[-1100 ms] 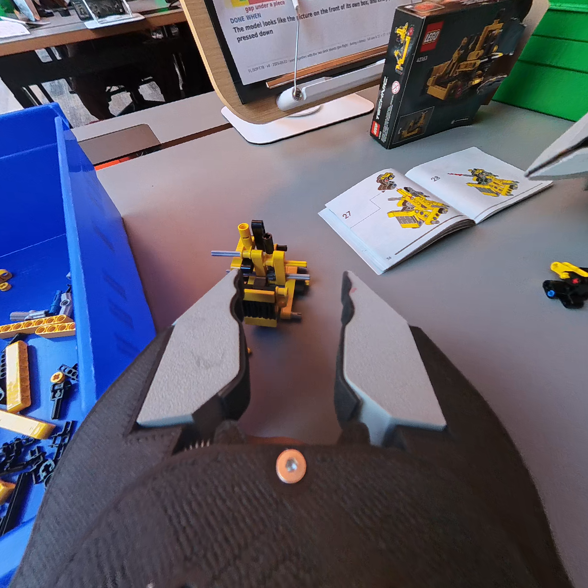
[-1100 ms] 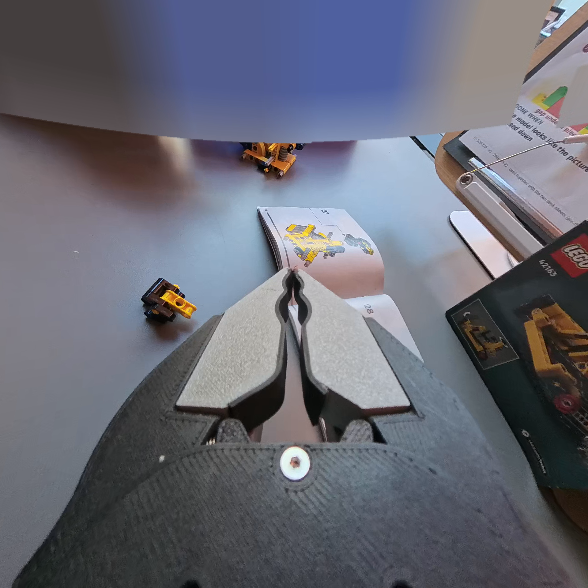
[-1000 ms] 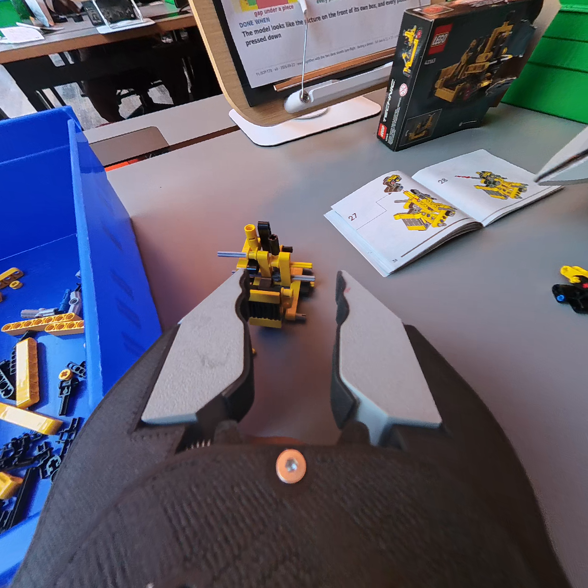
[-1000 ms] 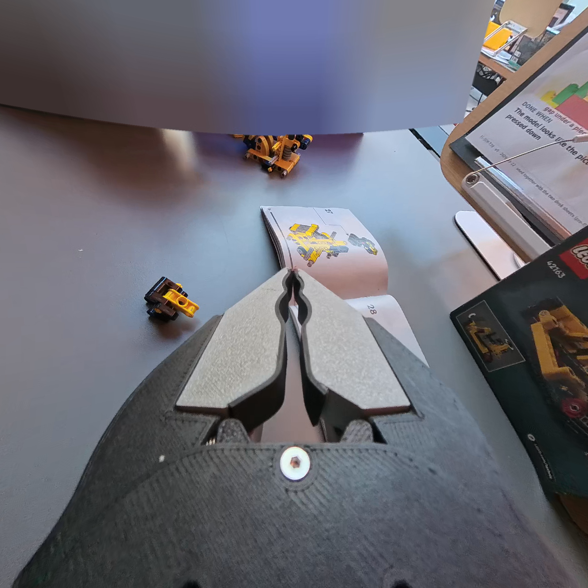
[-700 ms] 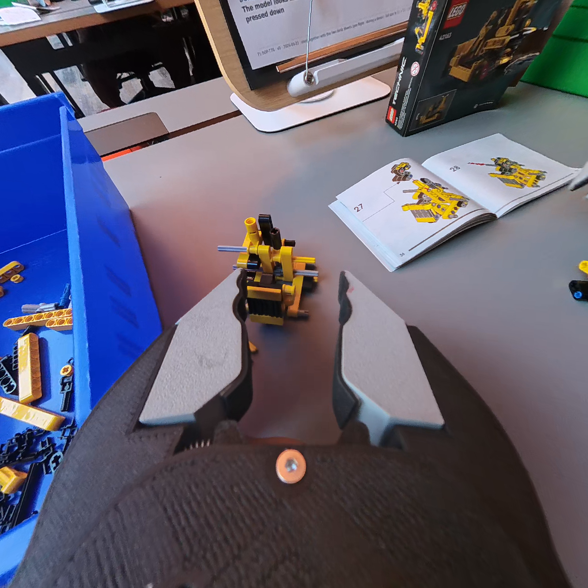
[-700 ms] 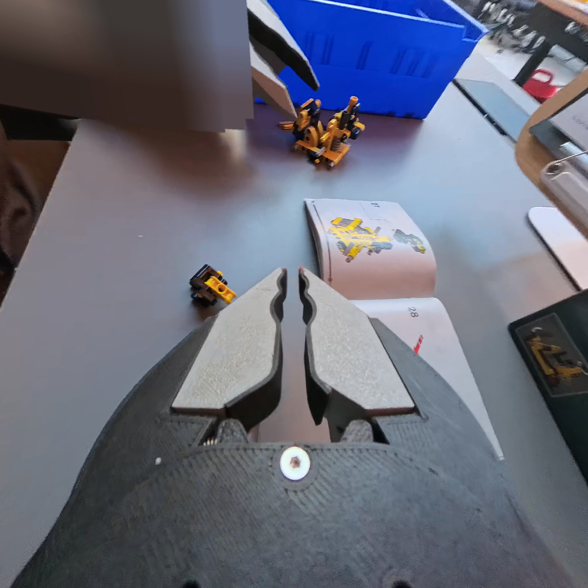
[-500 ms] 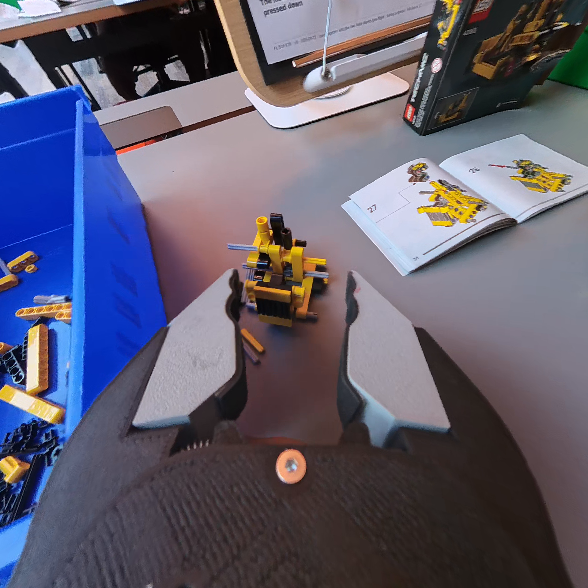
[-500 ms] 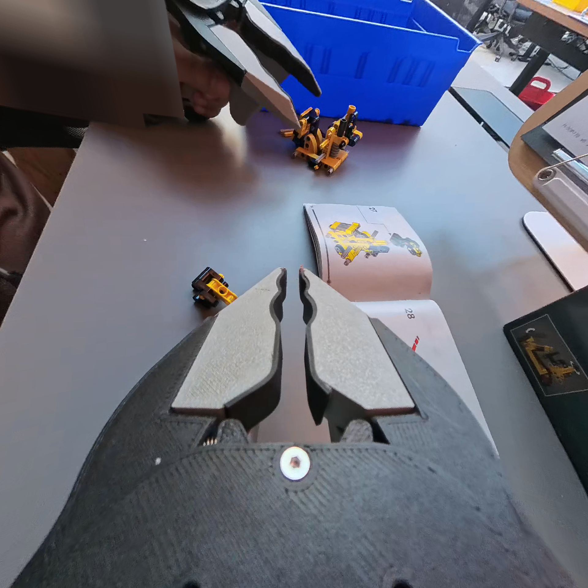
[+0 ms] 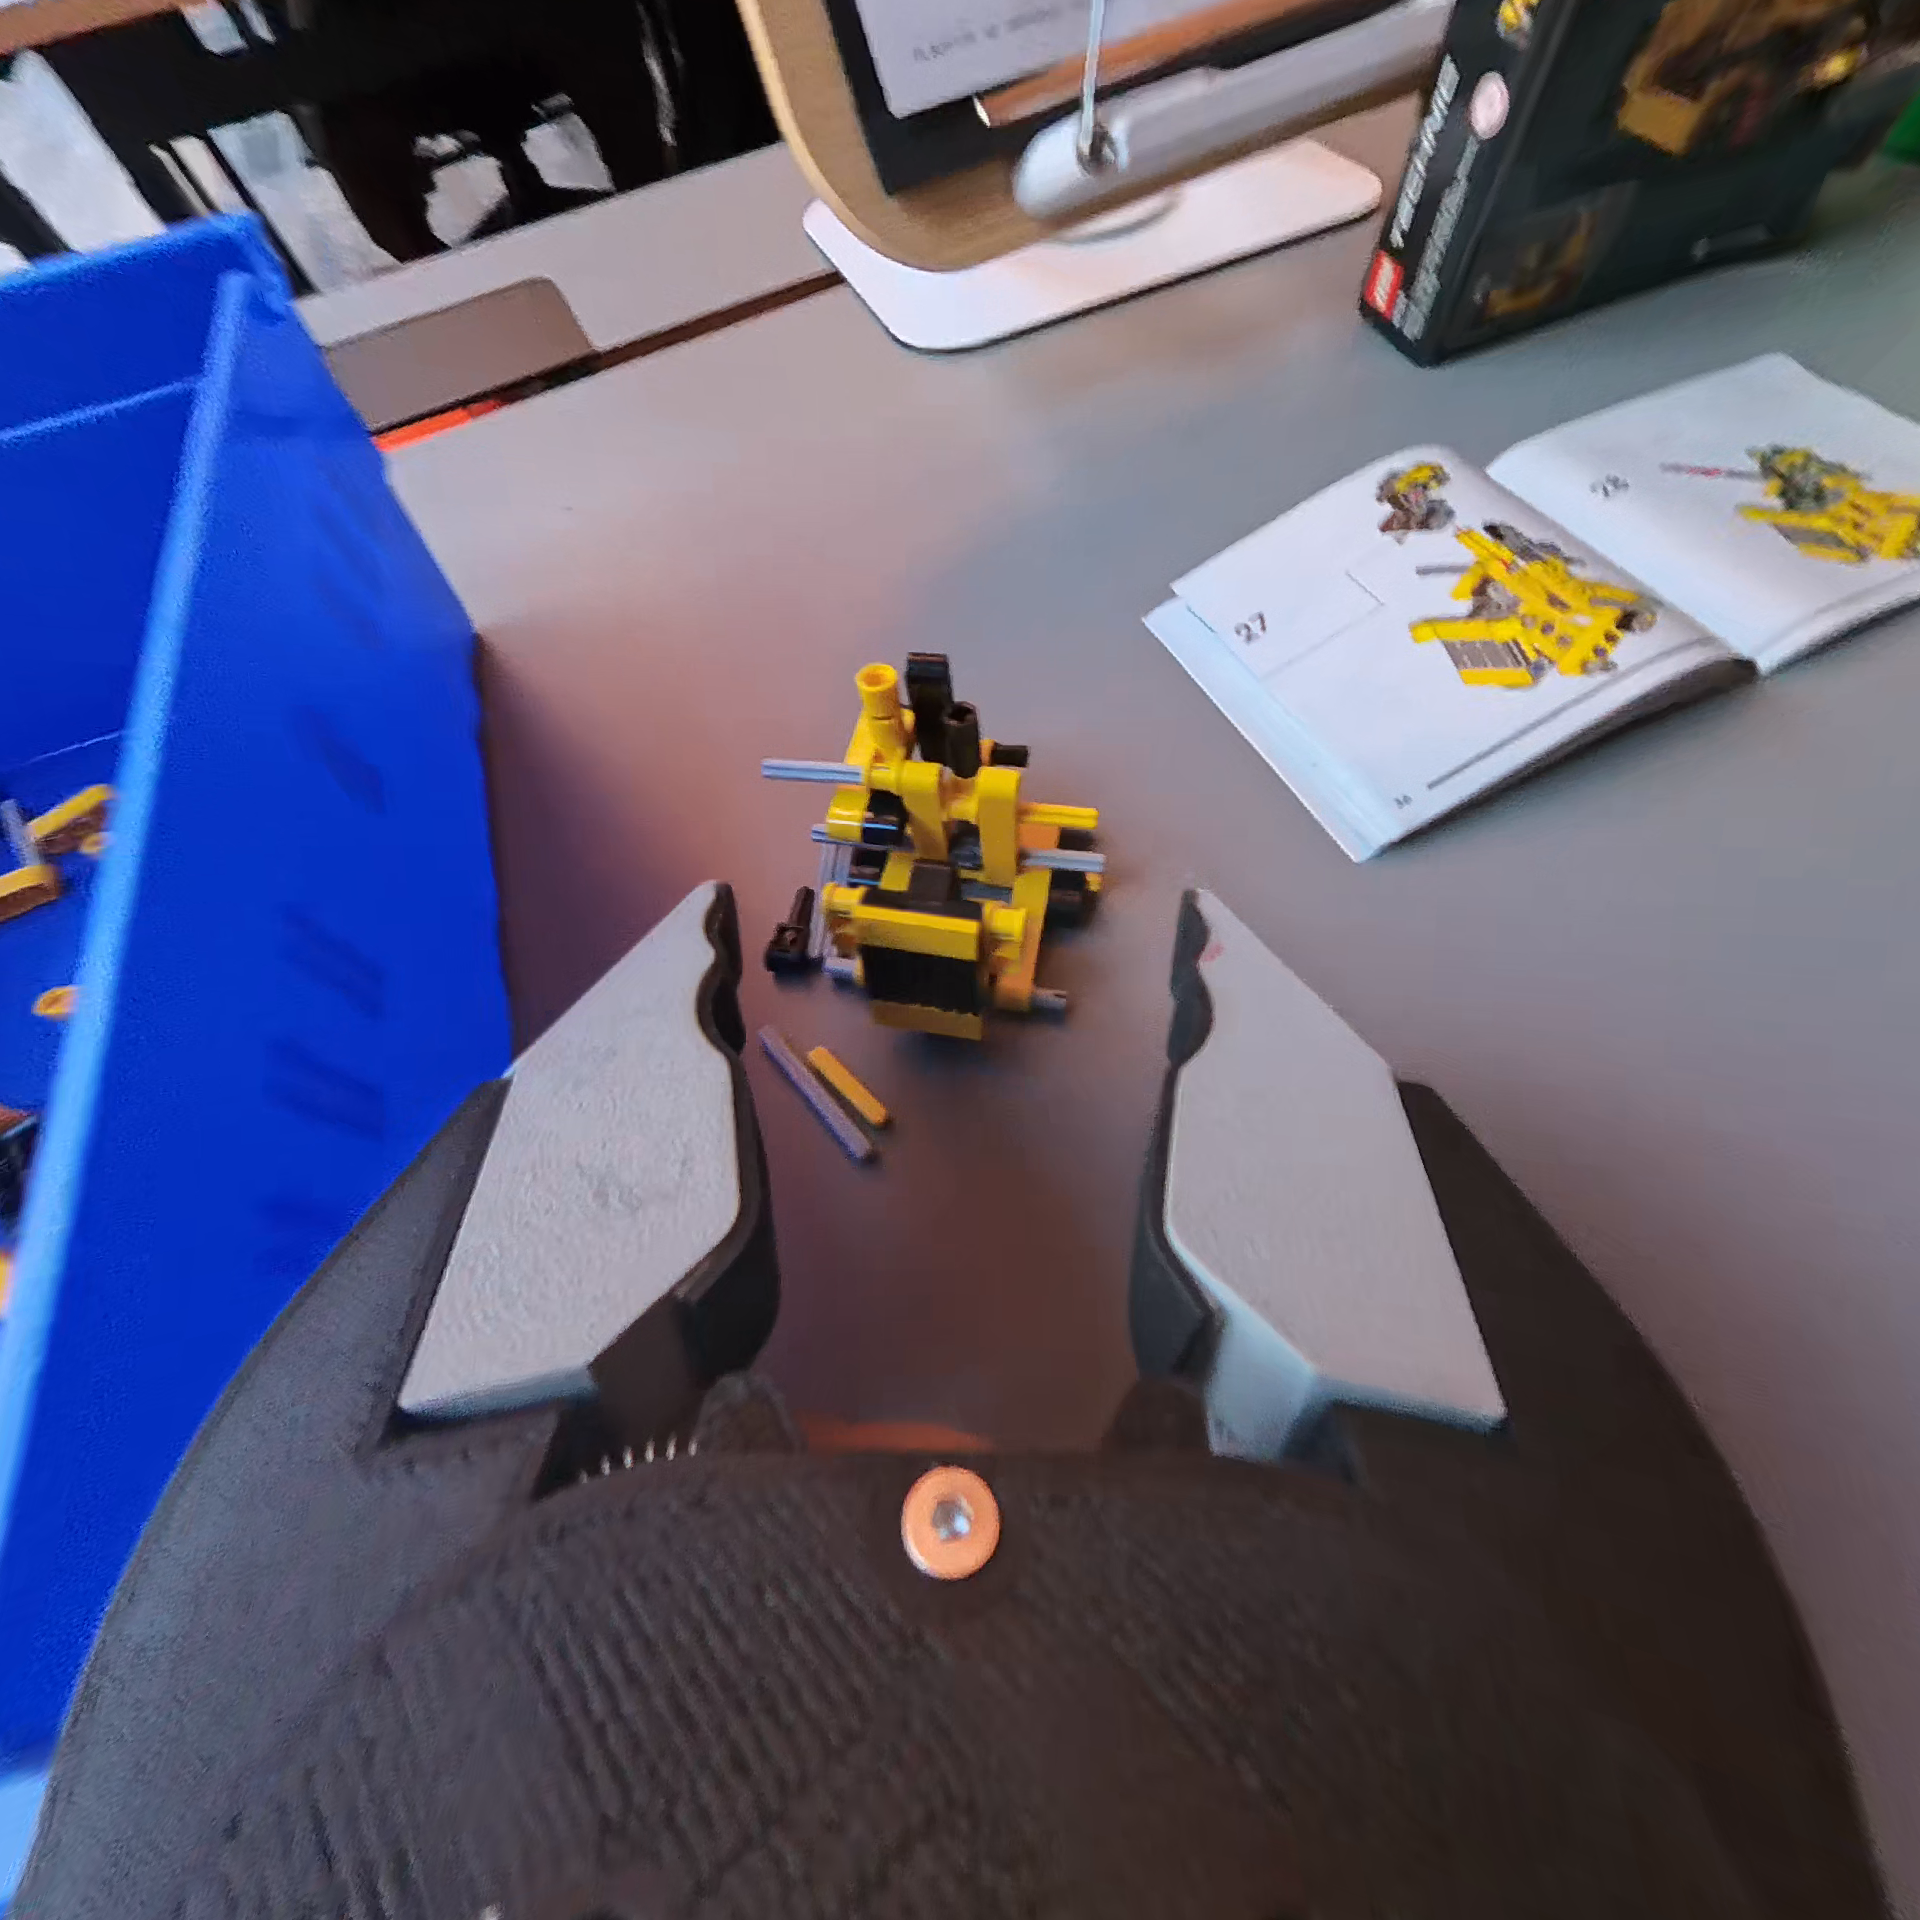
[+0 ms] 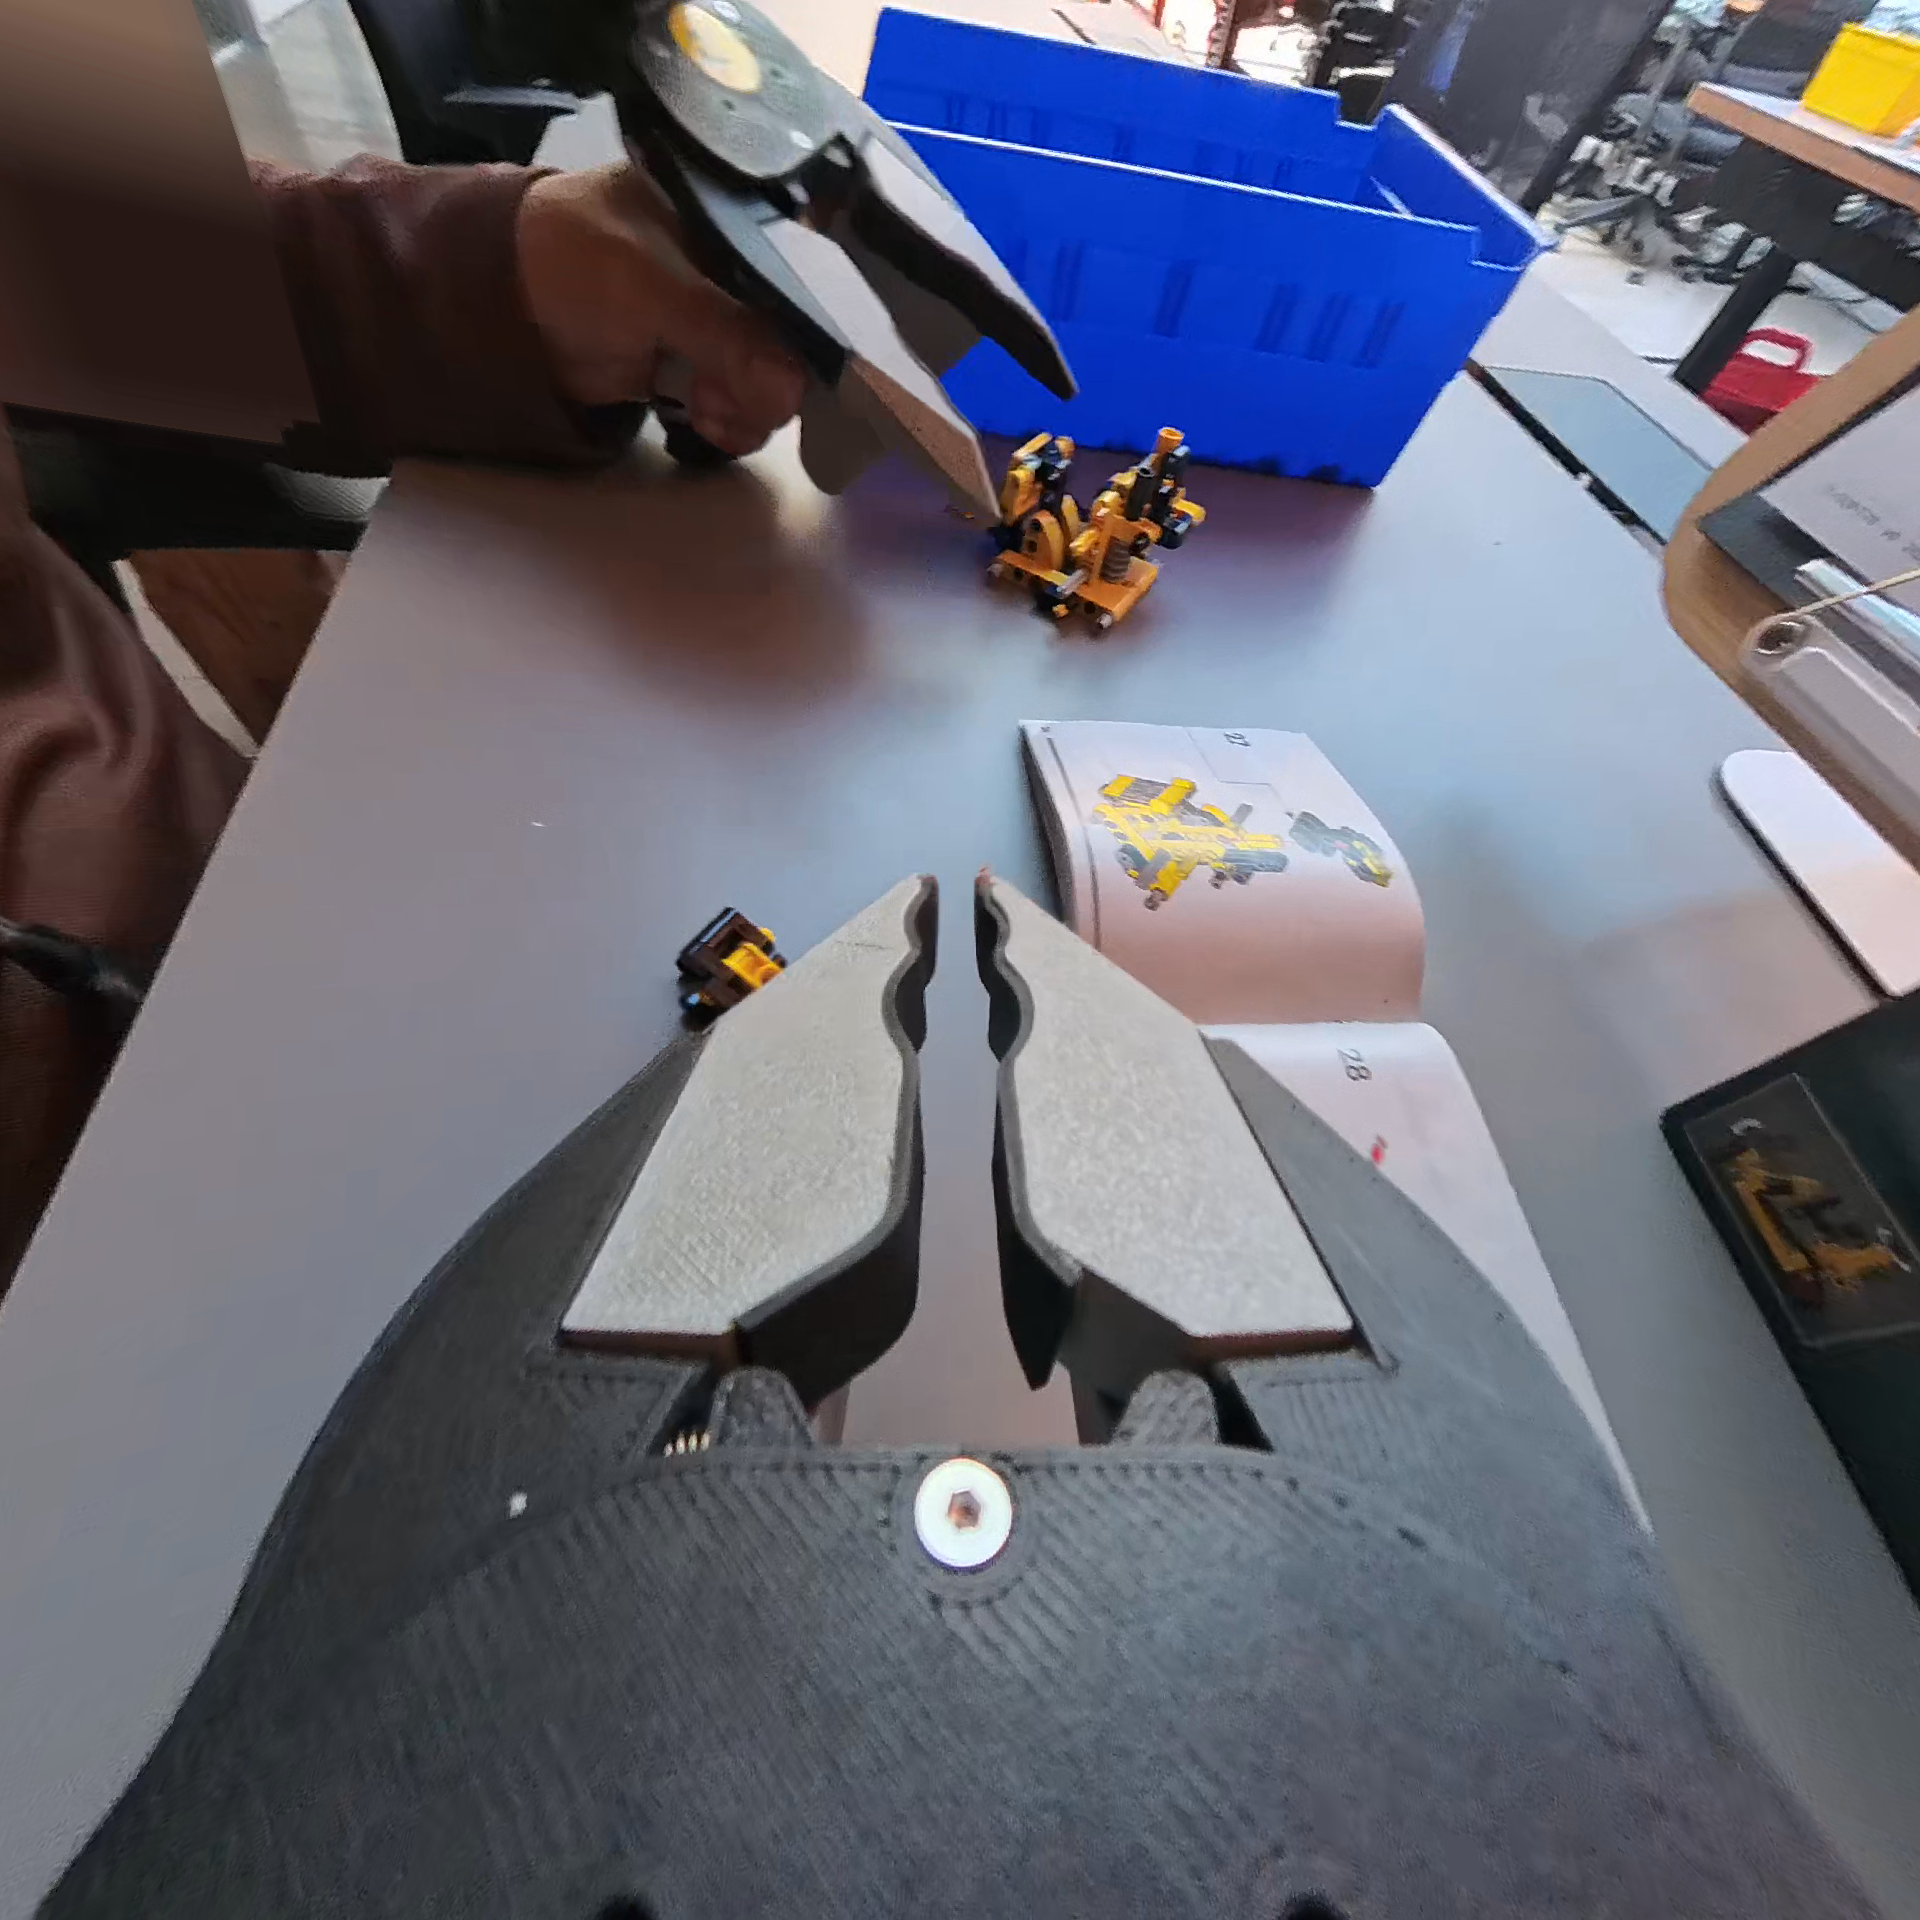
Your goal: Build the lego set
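The partly built yellow and black lego model (image 9: 940, 862) stands on the grey table (image 9: 1351, 1039). My left gripper (image 9: 956, 925) is open and empty, just short of the model, with a finger on either side. A grey axle and a yellow axle (image 9: 831, 1091) and a black pin (image 9: 790, 920) lie loose by its left finger. In the right wrist view the model (image 10: 1091, 530) is far off, with the left gripper (image 10: 1013, 436) at it. My right gripper (image 10: 956, 894) is open by a narrow gap and empty. A small black and yellow sub-assembly (image 10: 727, 961) lies just left of it.
A blue bin (image 9: 260, 831) of loose parts stands left of the model, also in the right wrist view (image 10: 1195, 260). The open instruction booklet (image 10: 1247, 883) lies right of my right gripper. The set's box (image 9: 1621, 156) and a monitor stand (image 9: 1091, 239) are at the back. Between my left fingertips and the yellow axle (image 9: 831, 1091) there is roughly 5 centimetres.
My left gripper has drawn back from the model and opened wider, uncovering the loose axles and pin. My right gripper has gone from shut to a narrow gap and shifted off the booklet.
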